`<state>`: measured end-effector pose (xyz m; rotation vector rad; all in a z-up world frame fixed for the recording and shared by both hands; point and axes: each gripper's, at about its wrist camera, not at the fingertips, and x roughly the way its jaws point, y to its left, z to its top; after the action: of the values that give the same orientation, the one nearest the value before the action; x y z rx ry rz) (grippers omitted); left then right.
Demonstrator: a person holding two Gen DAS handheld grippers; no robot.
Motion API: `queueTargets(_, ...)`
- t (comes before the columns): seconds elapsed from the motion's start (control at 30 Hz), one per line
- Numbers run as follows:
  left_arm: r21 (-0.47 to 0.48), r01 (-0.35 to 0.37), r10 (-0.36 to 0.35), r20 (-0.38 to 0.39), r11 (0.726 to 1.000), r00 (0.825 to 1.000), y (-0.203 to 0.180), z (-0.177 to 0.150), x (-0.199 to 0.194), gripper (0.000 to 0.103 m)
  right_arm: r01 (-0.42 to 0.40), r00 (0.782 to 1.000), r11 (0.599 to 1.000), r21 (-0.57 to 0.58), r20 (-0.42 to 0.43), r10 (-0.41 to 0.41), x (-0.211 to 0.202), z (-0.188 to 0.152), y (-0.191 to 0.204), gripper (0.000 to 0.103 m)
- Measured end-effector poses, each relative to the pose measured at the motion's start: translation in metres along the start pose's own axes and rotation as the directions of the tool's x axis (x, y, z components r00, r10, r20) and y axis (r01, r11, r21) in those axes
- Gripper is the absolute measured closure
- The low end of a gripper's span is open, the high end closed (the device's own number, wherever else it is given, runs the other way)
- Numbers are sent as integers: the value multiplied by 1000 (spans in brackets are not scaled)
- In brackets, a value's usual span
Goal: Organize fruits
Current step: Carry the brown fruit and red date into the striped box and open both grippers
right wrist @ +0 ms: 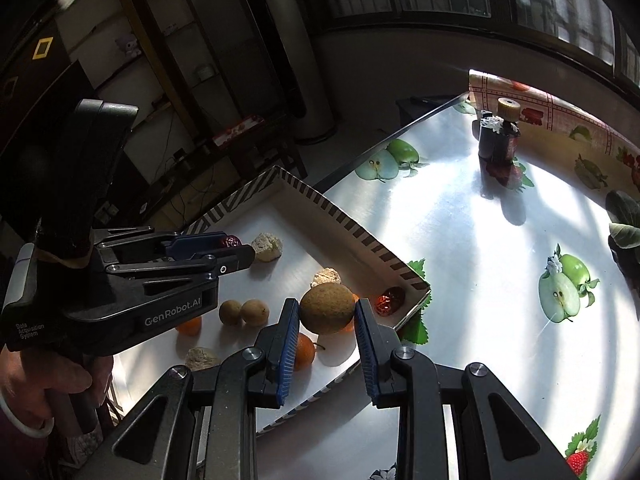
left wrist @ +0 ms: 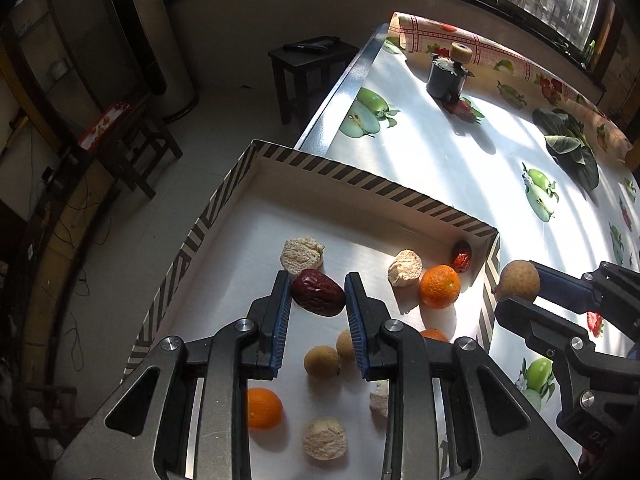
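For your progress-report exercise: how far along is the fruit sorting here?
Done: oranges, longans and a date lie in the striped tray.
In hand: left gripper holds a red date; right gripper holds a brown fruit.
Left: setting both down.

The left wrist view looks steeply down past its left claw (left wrist: 318, 294) into the near striped-rim cardboard tray (left wrist: 360, 178). The right wrist view faces over the tray's corner (right wrist: 416, 284). Both share the tray and the fruit-print desk (right wrist: 460, 248).

orange (left wrist: 434, 335) half hidden behind tongs, leafy greens (right wrist: 624, 236) cut off
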<state>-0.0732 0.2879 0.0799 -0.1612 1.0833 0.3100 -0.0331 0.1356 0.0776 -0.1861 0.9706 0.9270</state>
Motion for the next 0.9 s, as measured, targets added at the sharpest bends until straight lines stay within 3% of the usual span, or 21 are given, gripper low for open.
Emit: queueTargets(0.9,-125,-18,11,-61,992,998,45,-5,26,77,-92,989,995,-39,-117,87,68,12,28,76)
